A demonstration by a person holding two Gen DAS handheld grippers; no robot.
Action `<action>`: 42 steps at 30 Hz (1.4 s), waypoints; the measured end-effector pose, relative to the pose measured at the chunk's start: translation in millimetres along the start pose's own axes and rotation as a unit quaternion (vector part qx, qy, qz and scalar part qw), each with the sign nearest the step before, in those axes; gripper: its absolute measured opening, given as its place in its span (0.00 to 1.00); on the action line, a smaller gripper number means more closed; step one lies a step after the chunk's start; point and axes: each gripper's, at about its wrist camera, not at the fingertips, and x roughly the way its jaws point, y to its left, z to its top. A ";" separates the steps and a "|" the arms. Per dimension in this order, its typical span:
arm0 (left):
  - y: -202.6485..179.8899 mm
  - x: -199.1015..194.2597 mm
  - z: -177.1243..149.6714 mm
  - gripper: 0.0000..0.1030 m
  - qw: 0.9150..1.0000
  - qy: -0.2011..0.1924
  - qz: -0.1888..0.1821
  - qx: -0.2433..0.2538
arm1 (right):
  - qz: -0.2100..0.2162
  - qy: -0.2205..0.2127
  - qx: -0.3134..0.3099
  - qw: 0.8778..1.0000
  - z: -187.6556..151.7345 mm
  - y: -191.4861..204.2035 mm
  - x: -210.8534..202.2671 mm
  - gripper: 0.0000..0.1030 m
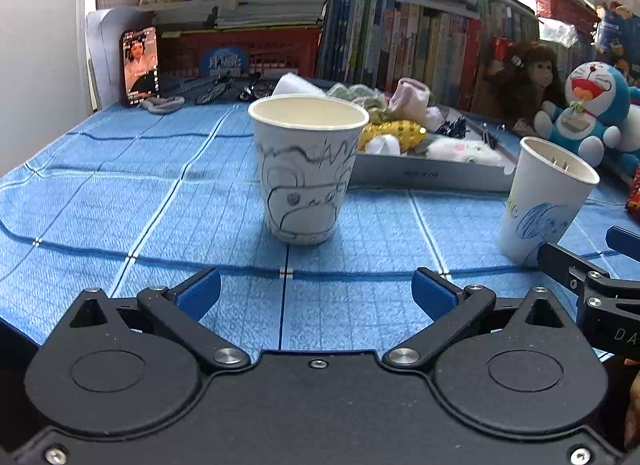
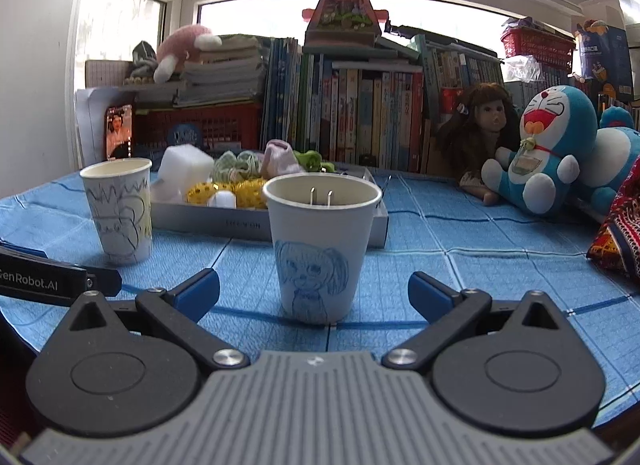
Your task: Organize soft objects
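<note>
My left gripper is open and empty, low over the blue cloth, facing a paper cup with a black drawing. My right gripper is open and empty, just short of a paper cup with a blue drawing that holds a plug with two metal prongs. Each cup shows in the other view: the black-drawn cup and the blue-drawn cup. Behind them a grey tray holds soft items: a white sponge, yellow spiky balls, a pink sock and green bits.
Books line the back of the table. A doll and a Doraemon plush sit at the right, with a patterned red cloth at the edge. A phone leans by a red crate.
</note>
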 end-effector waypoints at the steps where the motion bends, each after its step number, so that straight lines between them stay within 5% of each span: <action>1: 0.3 2.1 -0.7 0.99 1.000 0.004 0.001 0.000 | -0.001 0.003 -0.001 1.000 -0.8 1.3 1.6 1.00; 14: -0.7 15.0 -7.6 1.00 1.000 0.018 0.018 0.014 | 0.000 0.067 -0.006 0.998 -16.7 6.1 21.1 1.00; 42: -0.4 18.9 -7.3 1.00 0.999 0.019 0.022 0.018 | -0.007 0.081 0.007 0.997 -16.6 7.9 24.8 1.00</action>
